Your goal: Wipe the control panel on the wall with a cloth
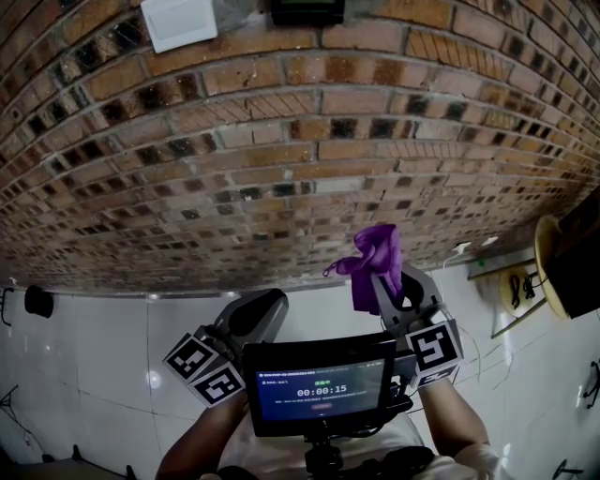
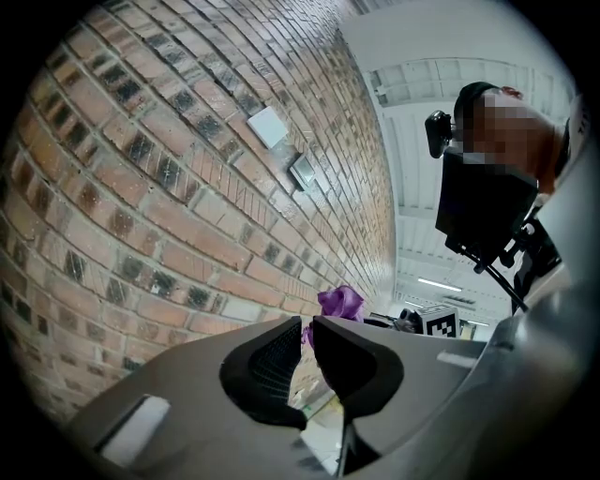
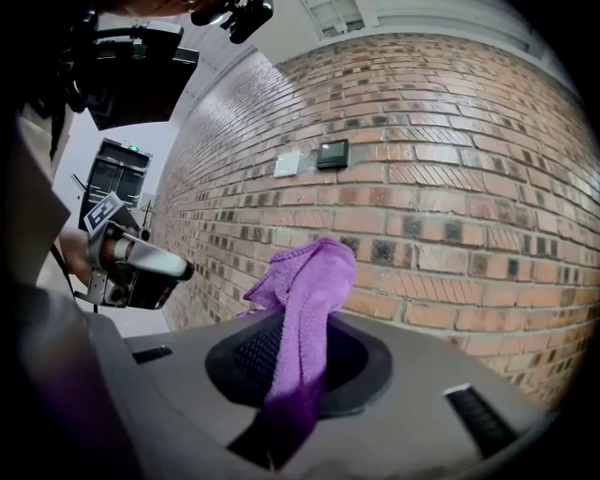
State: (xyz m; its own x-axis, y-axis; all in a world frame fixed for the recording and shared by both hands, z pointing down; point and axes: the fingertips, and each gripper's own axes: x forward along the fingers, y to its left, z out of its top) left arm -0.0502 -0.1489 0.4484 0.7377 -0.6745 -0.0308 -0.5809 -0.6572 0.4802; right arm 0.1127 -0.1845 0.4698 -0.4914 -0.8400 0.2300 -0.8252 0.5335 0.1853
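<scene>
Up on the brick wall [image 1: 281, 169], just left of the control panel [image 1: 307, 9]: a white plate [image 1: 180, 21], flat against the bricks. Both at the very top of the head view, close neighbours but not touching.

Dropping down now, well below the control panel and off to its left: the left claw [image 1: 267, 305], angled up towards the wall. Pinched down to a bare slit in the left gripper view [image 2: 307, 337], nothing caught in it, only bricks and a scrap of purple showing beyond. Marker cube [image 1: 204, 367] riding at its rear.

Straight beneath the control panel, right at the bottom: a small dark screen [image 1: 319, 386], lit, with pale digits across it.

And across to the right, below the control panel and a little to its right: the right claw [image 1: 389, 281], clamped tight on the purple cloth [image 1: 377, 251]. Pinched along a fold in the right gripper view [image 3: 300, 366], with the cloth [image 3: 305, 281] bunched and flopping over the top of the jaws and a tail hanging down behind. Held up in the air in front of the bricks, well short of the control panel [image 3: 332, 154] and the white plate [image 3: 287, 165] beside it. No contact with the wall that can be seen.
</scene>
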